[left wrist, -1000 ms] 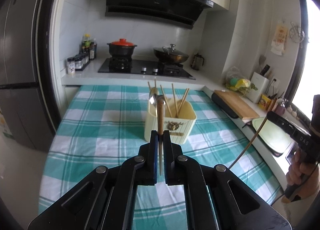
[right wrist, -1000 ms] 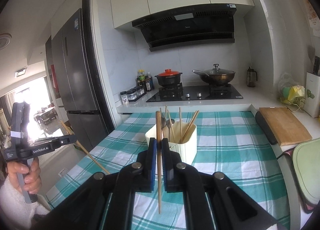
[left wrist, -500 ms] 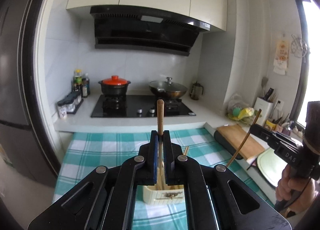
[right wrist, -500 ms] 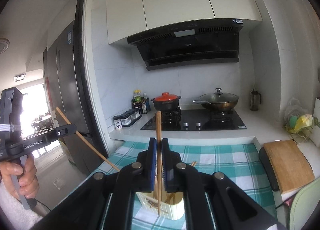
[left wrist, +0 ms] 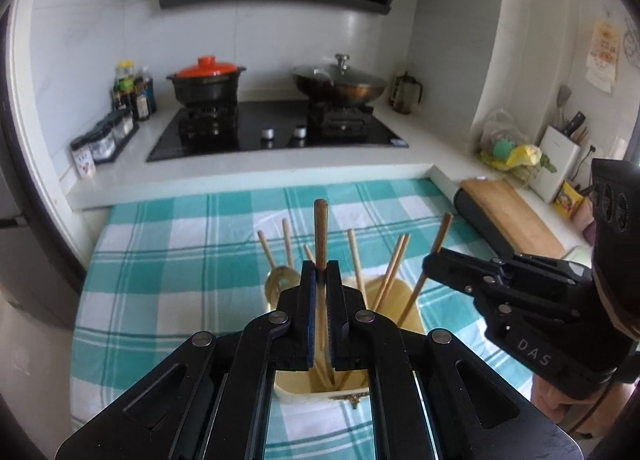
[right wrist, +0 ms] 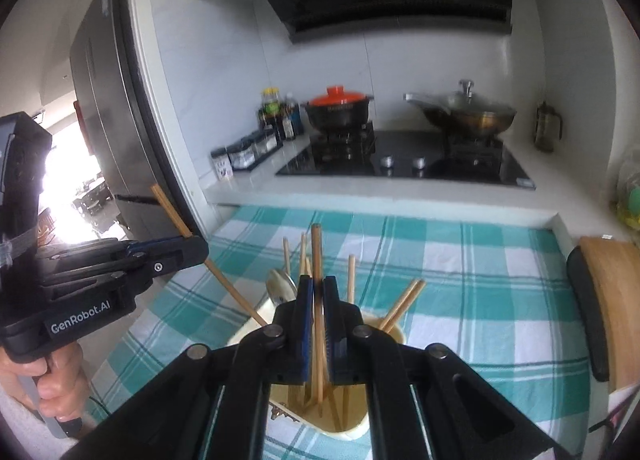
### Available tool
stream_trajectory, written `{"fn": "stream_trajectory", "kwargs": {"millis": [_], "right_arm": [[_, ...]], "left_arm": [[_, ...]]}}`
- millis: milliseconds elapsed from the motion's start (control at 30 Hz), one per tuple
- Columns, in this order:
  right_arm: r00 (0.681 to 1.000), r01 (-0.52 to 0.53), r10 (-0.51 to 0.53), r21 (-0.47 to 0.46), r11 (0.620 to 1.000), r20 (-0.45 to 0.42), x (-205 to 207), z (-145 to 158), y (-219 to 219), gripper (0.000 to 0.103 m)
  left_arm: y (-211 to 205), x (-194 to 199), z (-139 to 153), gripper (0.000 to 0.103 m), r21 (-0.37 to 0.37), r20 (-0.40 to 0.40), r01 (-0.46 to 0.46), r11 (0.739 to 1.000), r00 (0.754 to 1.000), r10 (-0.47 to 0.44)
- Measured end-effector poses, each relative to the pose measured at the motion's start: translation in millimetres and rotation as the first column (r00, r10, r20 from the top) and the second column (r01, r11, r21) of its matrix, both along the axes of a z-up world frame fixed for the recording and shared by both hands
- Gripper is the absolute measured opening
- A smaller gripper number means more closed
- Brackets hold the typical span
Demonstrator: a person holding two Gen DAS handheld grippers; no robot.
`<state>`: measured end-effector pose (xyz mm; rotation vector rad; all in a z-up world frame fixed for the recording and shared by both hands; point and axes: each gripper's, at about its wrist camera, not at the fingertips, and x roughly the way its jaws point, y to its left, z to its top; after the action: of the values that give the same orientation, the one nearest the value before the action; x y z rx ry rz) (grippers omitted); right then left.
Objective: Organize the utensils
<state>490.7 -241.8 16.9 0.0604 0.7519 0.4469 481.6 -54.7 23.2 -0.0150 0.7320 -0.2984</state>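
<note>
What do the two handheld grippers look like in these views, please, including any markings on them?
Both are matte black, with linked arms, silver pivot pins and blue-lined fingers. The left gripper reads "GenRobot.AI" in white; the right gripper reads "DAS", and its upright body has round vents.

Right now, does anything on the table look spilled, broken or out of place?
Nothing stands out. The holder stands upright on the checked cloth, chopsticks leaning loosely inside. Each tongs, left and right, is shut on one chopstick above the holder. No spill or damage shows.
</note>
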Motion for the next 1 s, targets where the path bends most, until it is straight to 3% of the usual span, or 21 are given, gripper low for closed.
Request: {"fn": "stream_trajectory", "kwargs": {"millis": [100, 167, 200, 233, 300, 400, 467, 567, 633, 767, 900, 1000], "right_arm": [[0.996, 0.004, -0.003, 0.009, 1.0, -0.085, 21.8, -27.4, 1.2, 0.009], [0.995, 0.015, -0.015, 0.0, 1.0, -0.096, 27.5, -34.6, 1.1, 0.009], [0.995, 0.022, -0.021, 0.005, 1.0, -0.093, 26.2, -35.0, -0.2, 0.019], [0.996, 0.034, -0.033, 0.016, 0.999, -0.085, 22.6, -33.6, -2.5, 0.036], [0.996, 0.069, -0.067, 0.05, 0.996, -0.057, 11.1, -25.7, -11.8, 0.054], [0.993, 0.12, -0.12, 0.032, 0.992, 0.001, -19.0, -11.9, -22.8, 0.056], [0.988, 0.149, -0.149, 0.006, 0.989, 0.031, -41.1, -5.1, -26.7, 0.063], [0.98, 0.194, -0.193, -0.023, 0.981, 0.042, -84.7, -0.8, -29.7, 0.075], [0.974, 0.223, -0.221, -0.019, 0.975, 0.057, -117.4, 3.3, -32.0, 0.086], [0.958, 0.268, -0.261, -0.048, 0.962, 0.122, -185.7, 10.9, -29.6, 0.09], [0.943, 0.294, -0.276, -0.081, 0.952, 0.186, -236.8, 16.5, -23.3, 0.101], [0.945, 0.28, -0.253, -0.112, 0.953, 0.209, -264.0, 19.9, -15.3, 0.101]], "left_arm": [[-7.2, 17.0, -22.1, 0.005, 0.034, -0.046, -0.018, 0.999, 0.999, 0.02], [-7.1, 19.0, -27.5, 0.017, 0.047, -0.04, -0.036, 0.998, 0.998, 0.038], [-4.8, 17.4, -27.2, 0.036, 0.05, -0.028, -0.048, 0.998, 0.998, 0.049], [-1.4, 12.3, -24.6, 0.059, 0.053, -0.011, -0.065, 0.996, 0.998, 0.066], [5.2, -0.7, -18.3, 0.076, 0.052, 0.041, -0.084, 0.995, 0.996, 0.082], [11.7, -34.8, -4.8, 0.09, 0.082, 0.104, -0.111, 0.99, 0.989, 0.102], [13.9, -63.0, 3.7, 0.1, 0.09, 0.163, -0.146, 0.985, 0.978, 0.13], [12.6, -114.4, 8.0, 0.102, 0.092, 0.264, -0.206, 0.974, 0.948, 0.176], [11.9, -145.4, 5.1, 0.103, 0.091, 0.286, -0.24, 0.967, 0.936, 0.205], [11.6, -184.5, -10.0, 0.103, 0.12, 0.162, -0.197, 0.973, 0.971, 0.177], [18.7, -226.8, -14.2, 0.103, 0.099, 0.176, -0.228, 0.969, 0.962, 0.208], [25.7, -251.0, -15.0, 0.103, 0.072, 0.164, -0.247, 0.966, 0.958, 0.233]]}}
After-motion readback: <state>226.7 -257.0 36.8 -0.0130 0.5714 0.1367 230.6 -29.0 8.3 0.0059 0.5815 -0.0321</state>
